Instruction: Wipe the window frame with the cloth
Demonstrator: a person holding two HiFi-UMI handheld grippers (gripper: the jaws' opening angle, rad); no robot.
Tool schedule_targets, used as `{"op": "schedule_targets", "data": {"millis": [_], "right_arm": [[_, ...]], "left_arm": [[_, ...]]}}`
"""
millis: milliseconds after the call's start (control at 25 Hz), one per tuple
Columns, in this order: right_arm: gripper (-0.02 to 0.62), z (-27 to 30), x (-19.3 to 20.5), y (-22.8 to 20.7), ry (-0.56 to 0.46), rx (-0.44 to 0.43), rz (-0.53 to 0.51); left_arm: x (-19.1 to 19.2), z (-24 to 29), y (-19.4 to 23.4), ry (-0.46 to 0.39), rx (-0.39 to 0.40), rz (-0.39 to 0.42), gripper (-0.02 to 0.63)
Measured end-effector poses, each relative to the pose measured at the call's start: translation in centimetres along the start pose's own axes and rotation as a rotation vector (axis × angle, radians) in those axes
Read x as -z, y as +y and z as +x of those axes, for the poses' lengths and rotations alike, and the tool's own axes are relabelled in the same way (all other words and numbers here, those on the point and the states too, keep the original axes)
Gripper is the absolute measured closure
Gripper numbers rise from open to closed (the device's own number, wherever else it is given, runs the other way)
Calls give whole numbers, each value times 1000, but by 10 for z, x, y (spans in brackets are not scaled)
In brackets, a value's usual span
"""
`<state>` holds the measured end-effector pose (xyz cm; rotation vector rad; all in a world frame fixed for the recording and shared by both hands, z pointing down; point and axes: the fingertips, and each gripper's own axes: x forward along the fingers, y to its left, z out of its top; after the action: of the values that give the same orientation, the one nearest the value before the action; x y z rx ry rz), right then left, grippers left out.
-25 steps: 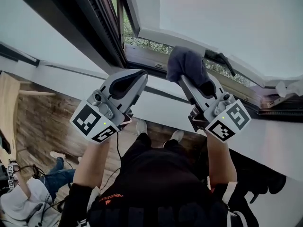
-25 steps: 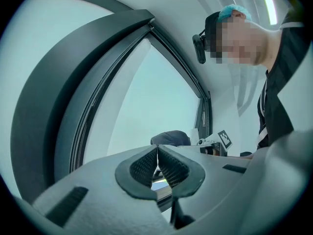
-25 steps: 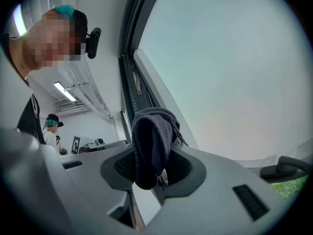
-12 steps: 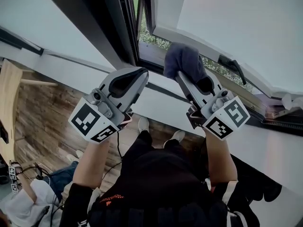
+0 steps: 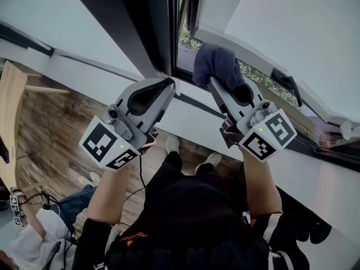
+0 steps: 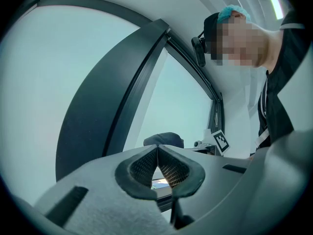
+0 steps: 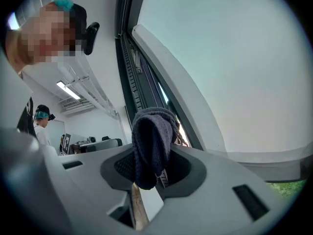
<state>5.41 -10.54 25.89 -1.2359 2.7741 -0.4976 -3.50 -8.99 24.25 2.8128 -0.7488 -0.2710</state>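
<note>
1. The right gripper point(image 5: 220, 86) is clamped on a bunched, dark grey-blue cloth point(image 5: 215, 65). The cloth bulges past the gripper's tips, so fabric rather than plastic would meet the frame.
2. The cloth is raised to the lower corner of the dark metal window frame point(image 5: 159, 32), beside the opened sash. Whether it touches the frame is unclear.
3. The left gripper point(image 5: 160, 89) has its jaws pressed together on nothing and hangs just aside, seemingly idle.

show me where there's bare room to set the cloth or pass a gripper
Bare: white sill left of the left gripper, and between the grippers. Crowded: the narrow gap beside the window frame, where the right gripper holds the cloth, and around the handle.
</note>
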Motion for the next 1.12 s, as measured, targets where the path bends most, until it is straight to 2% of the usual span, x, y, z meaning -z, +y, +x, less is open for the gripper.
{"op": "schedule_targets", "data": {"millis": [520, 1120], "right_arm": [[482, 34, -10, -7, -19, -21, -18], [482, 62, 1, 2, 4, -42, -18]], "left_arm": [[6, 2, 20, 1, -18, -17, 583], [14, -11, 35, 8, -31, -45, 583]]}}
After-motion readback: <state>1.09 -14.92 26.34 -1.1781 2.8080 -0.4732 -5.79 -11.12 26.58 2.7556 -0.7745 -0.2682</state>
